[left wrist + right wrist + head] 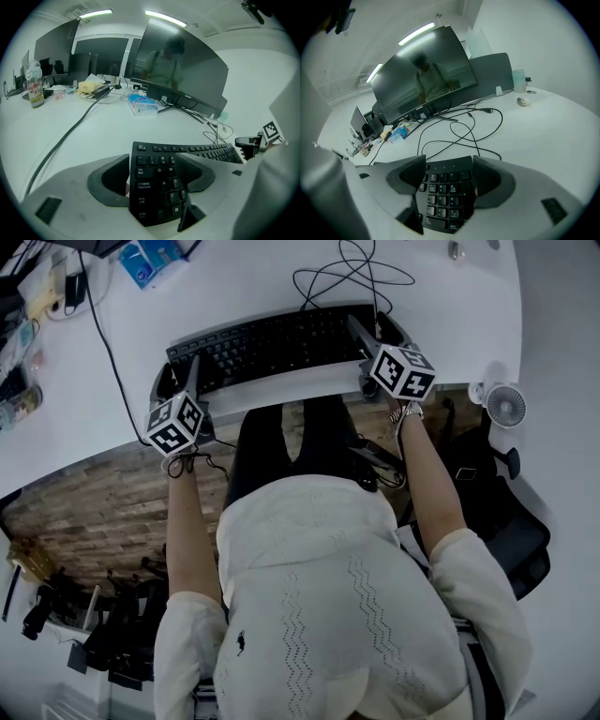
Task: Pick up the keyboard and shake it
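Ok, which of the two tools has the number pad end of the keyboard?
The right tool, closed on the number pad end of the keyboard. The left tool grips the opposite end, by the Tab and Caps Lock keys.

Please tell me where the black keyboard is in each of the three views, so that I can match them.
Head view: the keyboard runs across the upper middle.
Left gripper view: the keyboard is at lower middle, with its Tab-key end between the jaws.
Right gripper view: the keyboard is at lower middle, with its number-pad end between the jaws.
Shared landmark: the blue packet beyond the keyboard.
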A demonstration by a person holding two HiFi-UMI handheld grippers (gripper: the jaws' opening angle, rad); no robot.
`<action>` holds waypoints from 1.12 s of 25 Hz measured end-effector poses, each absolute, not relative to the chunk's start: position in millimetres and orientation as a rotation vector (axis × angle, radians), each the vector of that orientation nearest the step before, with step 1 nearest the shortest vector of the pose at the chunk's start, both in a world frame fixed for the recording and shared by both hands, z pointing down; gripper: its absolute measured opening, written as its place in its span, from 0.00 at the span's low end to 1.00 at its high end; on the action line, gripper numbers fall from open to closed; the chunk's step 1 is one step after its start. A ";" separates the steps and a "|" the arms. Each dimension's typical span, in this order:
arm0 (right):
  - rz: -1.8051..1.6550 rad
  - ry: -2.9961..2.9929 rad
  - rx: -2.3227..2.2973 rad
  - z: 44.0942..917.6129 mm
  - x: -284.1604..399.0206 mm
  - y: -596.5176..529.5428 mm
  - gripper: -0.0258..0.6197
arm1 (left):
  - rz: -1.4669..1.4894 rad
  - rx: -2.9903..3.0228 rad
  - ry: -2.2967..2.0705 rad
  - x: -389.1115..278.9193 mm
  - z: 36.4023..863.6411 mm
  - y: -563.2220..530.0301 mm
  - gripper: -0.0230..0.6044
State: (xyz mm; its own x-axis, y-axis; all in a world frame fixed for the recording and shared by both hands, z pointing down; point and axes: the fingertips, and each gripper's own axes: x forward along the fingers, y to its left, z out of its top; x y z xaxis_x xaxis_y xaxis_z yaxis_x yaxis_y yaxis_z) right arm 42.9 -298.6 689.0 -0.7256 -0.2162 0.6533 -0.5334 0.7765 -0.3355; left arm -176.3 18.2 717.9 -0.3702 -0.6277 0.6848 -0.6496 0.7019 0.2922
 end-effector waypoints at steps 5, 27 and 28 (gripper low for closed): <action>0.722 -2.407 0.502 658.7 35.3 -289.5 0.43 | 0.017 1.018 -2.104 -169.3 695.7 12.4 0.49; 0.497 -2.687 0.292 518.4 0.3 -222.4 0.04 | -0.047 1.290 -2.217 -144.0 573.4 -23.5 0.07; 0.476 -2.703 0.298 511.1 0.0 -224.0 0.04 | -0.052 1.298 -2.225 -143.7 567.9 -23.2 0.07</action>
State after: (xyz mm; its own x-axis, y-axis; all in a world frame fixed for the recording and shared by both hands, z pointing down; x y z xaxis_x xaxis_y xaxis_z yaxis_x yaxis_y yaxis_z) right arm 0.0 -224.0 511.1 -0.9060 -0.1399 0.3995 -0.2679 0.9202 -0.2854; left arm -143.7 -23.2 567.9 -0.3766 -0.8135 0.4432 -0.7917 0.5311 0.3021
